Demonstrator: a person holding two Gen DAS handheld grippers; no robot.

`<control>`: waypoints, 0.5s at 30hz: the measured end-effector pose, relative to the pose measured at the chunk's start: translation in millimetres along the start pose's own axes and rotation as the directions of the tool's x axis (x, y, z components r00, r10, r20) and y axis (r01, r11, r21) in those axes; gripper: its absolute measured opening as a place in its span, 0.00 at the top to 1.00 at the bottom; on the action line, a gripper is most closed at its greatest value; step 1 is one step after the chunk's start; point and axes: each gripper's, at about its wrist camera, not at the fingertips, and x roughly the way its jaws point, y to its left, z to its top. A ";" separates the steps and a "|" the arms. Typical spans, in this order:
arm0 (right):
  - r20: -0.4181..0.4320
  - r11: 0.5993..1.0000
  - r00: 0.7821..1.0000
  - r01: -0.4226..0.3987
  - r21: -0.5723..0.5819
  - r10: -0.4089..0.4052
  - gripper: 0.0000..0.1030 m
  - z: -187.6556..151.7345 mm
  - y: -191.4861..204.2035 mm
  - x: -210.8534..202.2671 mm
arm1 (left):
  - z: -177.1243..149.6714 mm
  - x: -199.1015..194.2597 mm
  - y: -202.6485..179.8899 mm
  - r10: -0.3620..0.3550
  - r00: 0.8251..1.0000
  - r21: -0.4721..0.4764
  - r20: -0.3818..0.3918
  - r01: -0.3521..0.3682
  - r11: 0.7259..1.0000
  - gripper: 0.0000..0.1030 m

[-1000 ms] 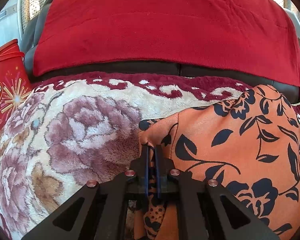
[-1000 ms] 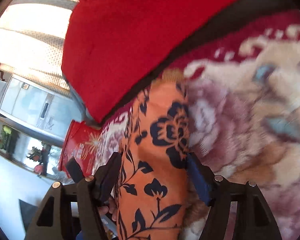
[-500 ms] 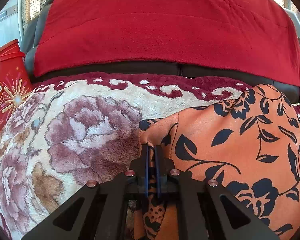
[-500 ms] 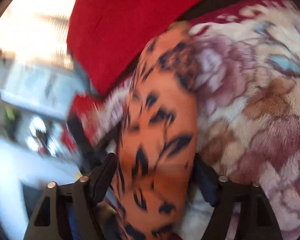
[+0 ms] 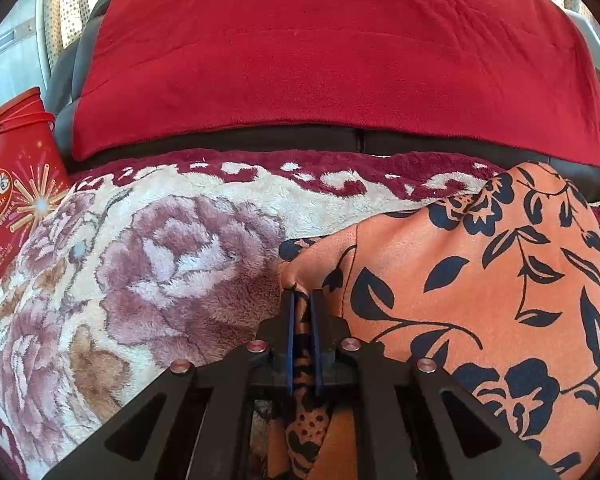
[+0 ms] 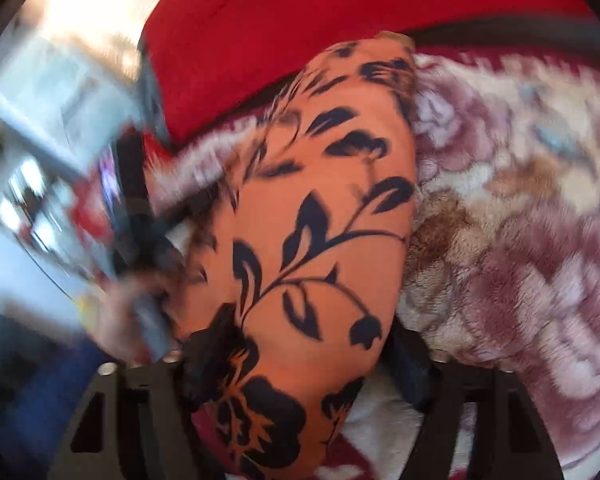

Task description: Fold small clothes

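Observation:
An orange garment (image 5: 480,280) with a dark blue leaf print lies on a plush flowered blanket (image 5: 160,260). My left gripper (image 5: 302,294) is shut on a pinched fold at the garment's left edge, low in the left wrist view. In the blurred right wrist view the garment (image 6: 320,200) runs as a thick roll between the fingers of my right gripper (image 6: 300,344). Its jaws are opening, and the cloth still touches both pads. A hand (image 6: 120,312) on the other gripper shows blurred at the left there.
A red throw (image 5: 320,60) hangs over the dark sofa back (image 5: 356,142) behind the blanket. A red tin (image 5: 8,200) with a handle stands at the blanket's left edge. The right wrist view also shows the blanket (image 6: 520,220), to the right of the garment.
The right gripper has swung and rolled with the garment in it, so the blanket now fills more of its view. The left gripper and its pinched fold have kept still.

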 end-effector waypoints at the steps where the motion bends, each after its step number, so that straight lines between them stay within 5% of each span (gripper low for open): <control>1: 0.005 0.999 0.999 0.036 -0.029 -0.036 0.33 -2.4 5.7 2.9 | 0.3 -0.3 -0.2 0.004 1.000 0.003 -0.002 -0.004 1.000 0.91; 5: 0.011 0.999 0.999 0.038 -0.012 -0.038 0.33 -3.0 7.0 7.2 | -0.5 -15.9 13.2 0.036 0.999 -0.054 -0.012 -0.037 0.998 0.58; 7: 0.030 1.000 1.000 -0.009 0.008 0.008 0.33 -6.7 -7.4 1.5 | -7.9 -27.6 22.6 0.017 1.000 -0.092 -0.021 -0.019 0.996 0.51; 15: 0.048 0.997 0.997 -0.063 0.038 0.061 0.33 -11.7 -27.5 -3.0 | -40.5 -97.9 50.5 -0.127 0.992 -0.194 0.026 0.130 0.972 0.49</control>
